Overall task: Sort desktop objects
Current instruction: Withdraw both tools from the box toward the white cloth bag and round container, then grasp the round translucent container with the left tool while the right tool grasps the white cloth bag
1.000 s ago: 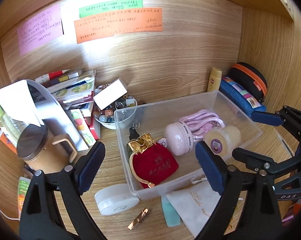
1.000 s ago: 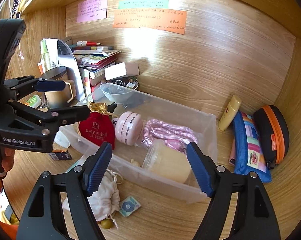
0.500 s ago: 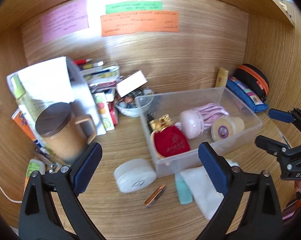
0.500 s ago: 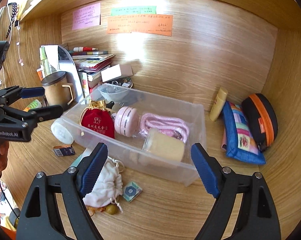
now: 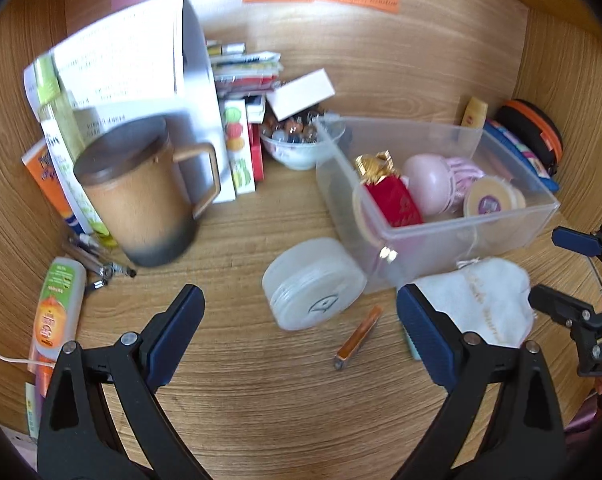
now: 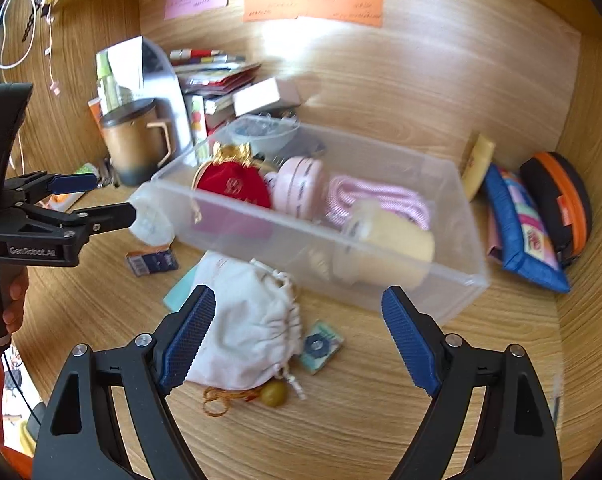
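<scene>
The desk (image 5: 261, 400) is wood, walled in at the back and sides. On it, the clear bin (image 6: 441, 280) lies just beyond the right gripper (image 6: 299, 334) and ahead-right of the left gripper (image 5: 299, 334); inside it are a red pouch (image 6: 233, 188), a pink round case (image 6: 301, 188), a pink cord (image 6: 377, 200) and a cream roll (image 6: 389, 248). The brown mug (image 5: 141, 200), lid on, stands ahead-left of the left fingers (image 5: 175, 334), with papers and books stacked behind it. The white drawstring bag (image 6: 253, 320) lies between the right fingers (image 6: 189, 340), nearer the left one, touching neither that can be told; in the left view it sits just beyond the right finger. A blue pouch (image 6: 521, 232) and a black case with an orange zip (image 6: 561, 200) lie far right of the bin. The white round container (image 5: 313, 284) rests against the bin's near corner, straight ahead between the left fingers. A small bowl of beads (image 5: 293, 144) sits behind the bin. A gold clip (image 5: 359, 338) lies between the left fingers, close in. A small teal packet (image 6: 321, 348) lies between the right fingers, beside the bag. Both grippers are spread wide and hold nothing.
</scene>
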